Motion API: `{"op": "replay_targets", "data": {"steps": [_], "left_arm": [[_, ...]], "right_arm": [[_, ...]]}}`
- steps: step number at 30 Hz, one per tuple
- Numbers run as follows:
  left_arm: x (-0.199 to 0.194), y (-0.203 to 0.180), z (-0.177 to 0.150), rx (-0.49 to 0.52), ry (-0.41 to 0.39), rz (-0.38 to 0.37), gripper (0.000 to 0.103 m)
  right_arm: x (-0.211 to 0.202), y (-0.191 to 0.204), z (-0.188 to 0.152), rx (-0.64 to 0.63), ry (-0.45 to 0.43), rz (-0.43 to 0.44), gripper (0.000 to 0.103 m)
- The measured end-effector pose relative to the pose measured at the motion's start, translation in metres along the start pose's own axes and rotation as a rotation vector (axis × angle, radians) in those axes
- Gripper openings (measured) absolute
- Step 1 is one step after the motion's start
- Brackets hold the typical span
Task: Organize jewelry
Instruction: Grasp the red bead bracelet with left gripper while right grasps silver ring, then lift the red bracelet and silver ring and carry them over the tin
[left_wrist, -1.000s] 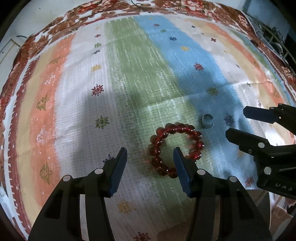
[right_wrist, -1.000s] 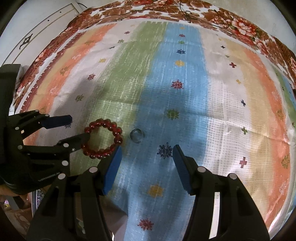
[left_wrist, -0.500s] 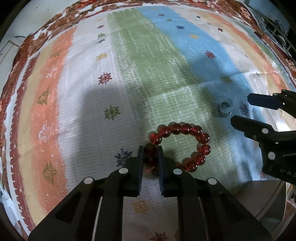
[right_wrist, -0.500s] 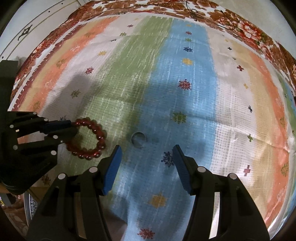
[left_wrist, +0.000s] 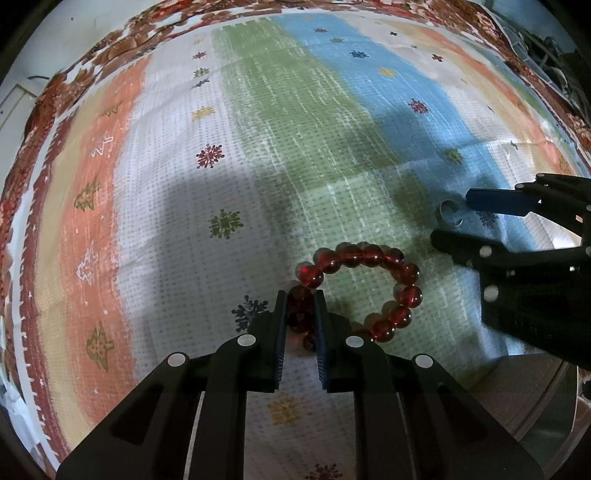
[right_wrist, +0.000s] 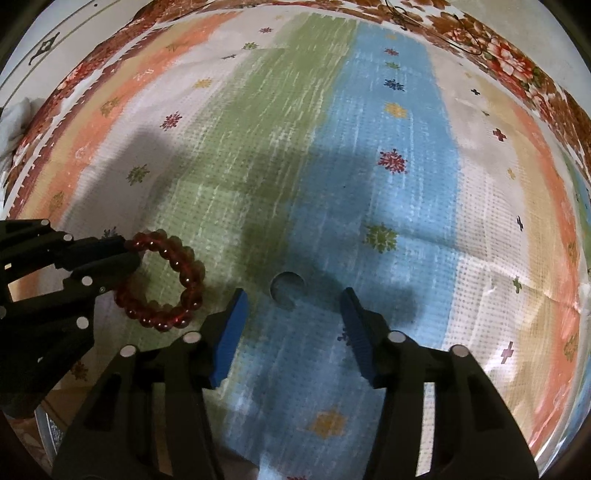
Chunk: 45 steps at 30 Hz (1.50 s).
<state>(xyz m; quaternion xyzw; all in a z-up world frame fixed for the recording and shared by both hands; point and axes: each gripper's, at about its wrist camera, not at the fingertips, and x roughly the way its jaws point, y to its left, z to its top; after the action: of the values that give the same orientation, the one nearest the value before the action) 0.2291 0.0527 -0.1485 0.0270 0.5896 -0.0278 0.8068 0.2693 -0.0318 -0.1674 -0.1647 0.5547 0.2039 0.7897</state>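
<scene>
Left black hand-held gripper low centre, pinching round red glass-bead bracelet on striped woven cloth, right gripper spread wide around small silver ring, no legible writing

The left gripper is closed on the near side of a red bead bracelet, two or three beads pinched between its blue-lined fingers, while the remaining loop lies on the striped cloth over the green band. At the right edge the right gripper reaches in with its fingers apart, and a small silver ring sits on the cloth between their tips, on the blue stripe
</scene>
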Motion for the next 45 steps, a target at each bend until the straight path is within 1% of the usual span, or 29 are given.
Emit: {"op": "replay_targets", "data": {"steps": [1, 3, 5, 9, 12, 13, 15, 18, 22, 28, 34, 36, 38, 42, 43, 45], "left_arm": [[0.000, 0.000, 0.000, 0.000, -0.001, -0.001, 0.013], [0.000, 0.000, 0.000, -0.001, -0.001, 0.000, 0.013], [-0.001, -0.001, 0.000, 0.000, -0.001, 0.001, 0.013], [-0.005, 0.000, -0.001, -0.003, -0.016, 0.002, 0.013], [-0.011, 0.002, -0.004, -0.013, -0.026, -0.002, 0.013], [-0.013, 0.002, -0.005, -0.018, -0.026, -0.011, 0.013], [-0.017, 0.006, -0.005, -0.053, -0.024, -0.064, 0.013], [-0.028, 0.002, -0.004, -0.044, -0.048, -0.055, 0.013], [-0.044, 0.000, -0.002, -0.054, -0.082, -0.089, 0.013], [-0.067, -0.002, -0.004, -0.066, -0.130, -0.115, 0.013], [-0.086, 0.000, -0.005, -0.073, -0.176, -0.124, 0.013], [-0.097, 0.002, -0.006, -0.083, -0.203, -0.129, 0.013], [-0.107, 0.004, -0.007, -0.094, -0.228, -0.138, 0.013], [-0.121, 0.001, -0.011, -0.086, -0.252, -0.155, 0.013], [-0.123, 0.001, -0.013, -0.086, -0.256, -0.155, 0.013], [-0.128, 0.001, -0.015, -0.091, -0.266, -0.153, 0.013]], "right_arm": [[0.000, -0.001, 0.000, 0.003, -0.003, 0.001, 0.039], [0.001, -0.004, 0.001, 0.016, -0.006, 0.008, 0.027], [0.000, -0.004, 0.001, 0.017, -0.009, 0.018, 0.022], [-0.003, -0.009, -0.002, 0.023, -0.008, 0.037, 0.022], [-0.006, -0.012, -0.007, 0.026, -0.011, 0.032, 0.022], [-0.007, -0.012, -0.008, 0.029, -0.011, 0.031, 0.022], [-0.009, -0.014, -0.011, 0.040, -0.013, 0.025, 0.022], [-0.017, -0.016, -0.014, 0.052, -0.028, 0.024, 0.022], [-0.031, -0.014, -0.019, 0.048, -0.052, 0.030, 0.022], [-0.049, -0.009, -0.026, 0.044, -0.085, 0.030, 0.022], [-0.073, -0.002, -0.031, 0.053, -0.134, 0.045, 0.022], [-0.080, -0.001, -0.031, 0.056, -0.149, 0.049, 0.022], [-0.087, 0.004, -0.032, 0.048, -0.154, 0.072, 0.022], [-0.097, 0.009, -0.034, 0.038, -0.178, 0.060, 0.022], [-0.100, 0.009, -0.035, 0.040, -0.181, 0.064, 0.022], [-0.103, 0.008, -0.036, 0.057, -0.177, 0.103, 0.022]]}}
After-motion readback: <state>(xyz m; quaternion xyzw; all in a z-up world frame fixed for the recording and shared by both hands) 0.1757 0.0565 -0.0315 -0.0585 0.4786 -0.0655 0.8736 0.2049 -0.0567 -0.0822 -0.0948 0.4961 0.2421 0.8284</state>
